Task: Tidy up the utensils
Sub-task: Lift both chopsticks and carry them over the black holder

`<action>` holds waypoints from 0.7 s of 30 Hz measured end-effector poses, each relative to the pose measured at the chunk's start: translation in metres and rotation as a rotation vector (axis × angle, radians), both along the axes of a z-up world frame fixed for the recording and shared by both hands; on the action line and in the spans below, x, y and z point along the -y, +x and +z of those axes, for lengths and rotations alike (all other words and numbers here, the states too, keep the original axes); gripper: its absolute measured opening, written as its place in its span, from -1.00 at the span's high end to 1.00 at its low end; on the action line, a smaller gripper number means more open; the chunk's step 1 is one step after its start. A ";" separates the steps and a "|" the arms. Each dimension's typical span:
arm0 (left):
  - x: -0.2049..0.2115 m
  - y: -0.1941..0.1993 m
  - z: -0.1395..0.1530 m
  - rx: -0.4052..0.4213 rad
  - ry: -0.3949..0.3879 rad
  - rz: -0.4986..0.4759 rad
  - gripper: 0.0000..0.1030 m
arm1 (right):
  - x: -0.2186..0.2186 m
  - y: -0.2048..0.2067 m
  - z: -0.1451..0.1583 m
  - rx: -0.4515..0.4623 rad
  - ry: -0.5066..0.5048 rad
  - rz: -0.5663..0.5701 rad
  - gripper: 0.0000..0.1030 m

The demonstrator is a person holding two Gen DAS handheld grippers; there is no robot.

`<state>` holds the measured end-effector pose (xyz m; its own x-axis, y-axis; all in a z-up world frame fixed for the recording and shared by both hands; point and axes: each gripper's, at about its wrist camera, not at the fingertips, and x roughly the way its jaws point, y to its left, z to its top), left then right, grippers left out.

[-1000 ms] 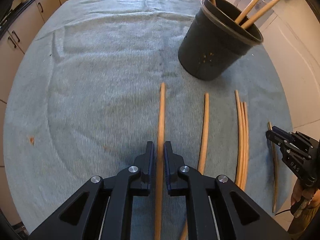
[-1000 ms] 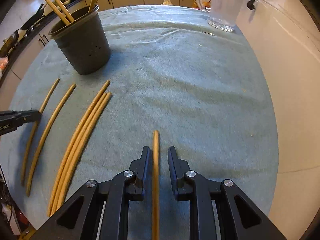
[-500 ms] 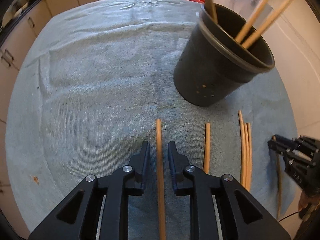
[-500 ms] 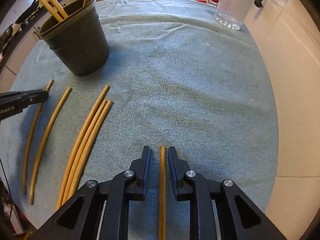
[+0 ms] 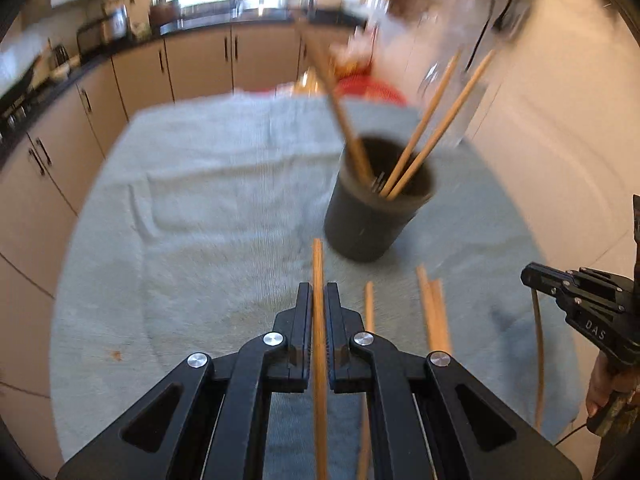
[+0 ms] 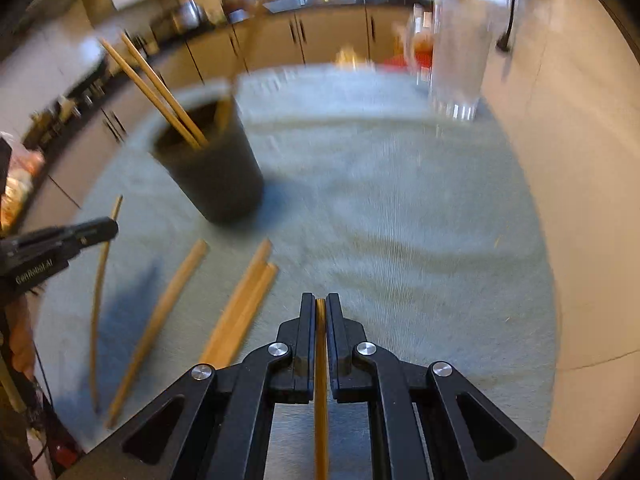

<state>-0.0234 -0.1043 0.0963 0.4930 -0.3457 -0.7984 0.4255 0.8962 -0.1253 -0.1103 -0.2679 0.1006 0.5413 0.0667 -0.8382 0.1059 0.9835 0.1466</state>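
A black holder cup [image 5: 376,216] with several wooden chopsticks stands on the grey cloth; it also shows in the right wrist view [image 6: 212,172]. My left gripper [image 5: 319,304] is shut on a wooden chopstick [image 5: 318,280] whose tip sticks out toward the cup. My right gripper [image 6: 320,308] is shut on another chopstick [image 6: 321,380], its tip level with the fingertips. Several loose chopsticks [image 6: 240,308] lie on the cloth between the two grippers. The right gripper shows at the right edge of the left wrist view [image 5: 580,300], the left one at the left edge of the right wrist view [image 6: 60,240].
A clear glass pitcher [image 6: 460,48] stands at the far right of the cloth-covered table [image 6: 400,200]. Kitchen cabinets [image 5: 192,64] run behind it. A red item [image 5: 368,88] sits behind the cup. Both views are motion-blurred.
Both grippers have closed onto their chopsticks and lifted and tilted up, so the kitchen background has come into view. The cup now looks farther ahead.
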 end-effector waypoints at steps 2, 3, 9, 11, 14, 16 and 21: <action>-0.008 -0.018 0.018 0.057 -0.037 0.002 0.90 | -0.003 -0.016 0.024 0.094 -0.012 -0.005 0.90; -0.010 -0.028 0.026 0.085 -0.049 0.004 0.90 | -0.005 -0.027 0.036 0.143 -0.017 -0.009 0.90; -0.025 -0.090 0.060 0.234 -0.103 0.027 0.90 | -0.011 -0.087 0.087 0.341 -0.032 -0.038 0.90; -0.031 -0.108 0.066 0.273 -0.114 0.040 0.90 | -0.019 -0.104 0.096 0.385 -0.025 -0.047 0.90; -0.039 -0.127 0.071 0.313 -0.143 0.064 0.89 | -0.023 -0.130 0.106 0.434 -0.008 -0.056 0.90; -0.043 -0.142 0.075 0.341 -0.157 0.086 0.89 | -0.026 -0.140 0.108 0.457 -0.011 -0.054 0.90; -0.053 -0.171 0.078 0.383 -0.174 0.121 0.89 | -0.033 -0.157 0.114 0.503 -0.032 -0.053 0.90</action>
